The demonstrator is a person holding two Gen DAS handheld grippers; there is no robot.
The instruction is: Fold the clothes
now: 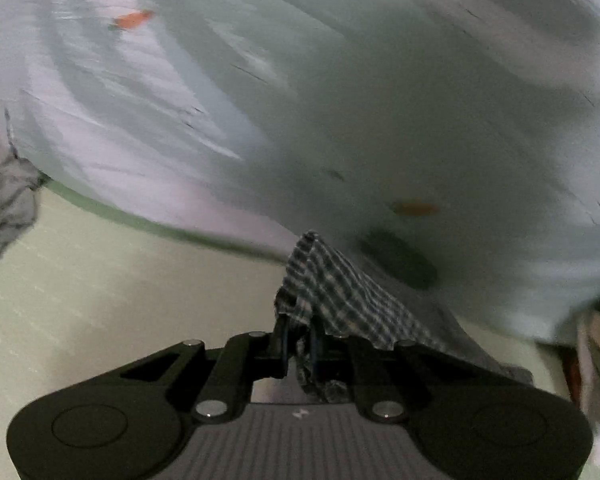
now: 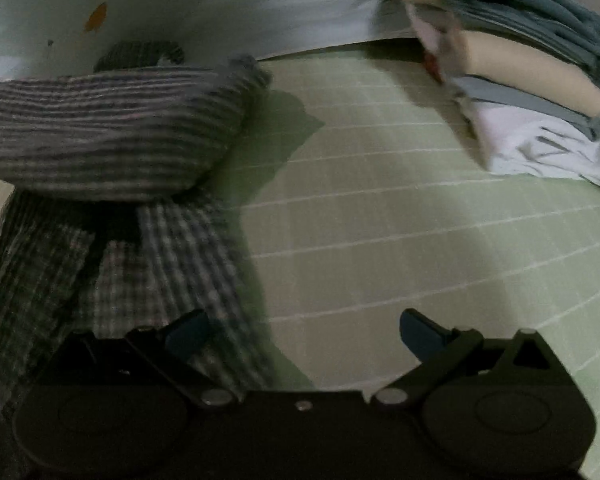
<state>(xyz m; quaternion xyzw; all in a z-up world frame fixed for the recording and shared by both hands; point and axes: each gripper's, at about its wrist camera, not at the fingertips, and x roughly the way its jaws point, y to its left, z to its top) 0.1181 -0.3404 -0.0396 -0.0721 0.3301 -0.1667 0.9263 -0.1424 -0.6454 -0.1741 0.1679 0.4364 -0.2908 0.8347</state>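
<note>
Left wrist view: left tongs point(image 1: 300, 344) pinch the checked garment point(image 1: 332, 292); right tongs point(image 2: 304, 336) gape wide beside it.

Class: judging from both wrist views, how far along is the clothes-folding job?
Done: a folded stack sits on the green mat. In hand: the left tool is shut on a corner of the checked cloth; the right tool is open and empty. Left: fold this cloth, and the crumpled grey garment.
</note>
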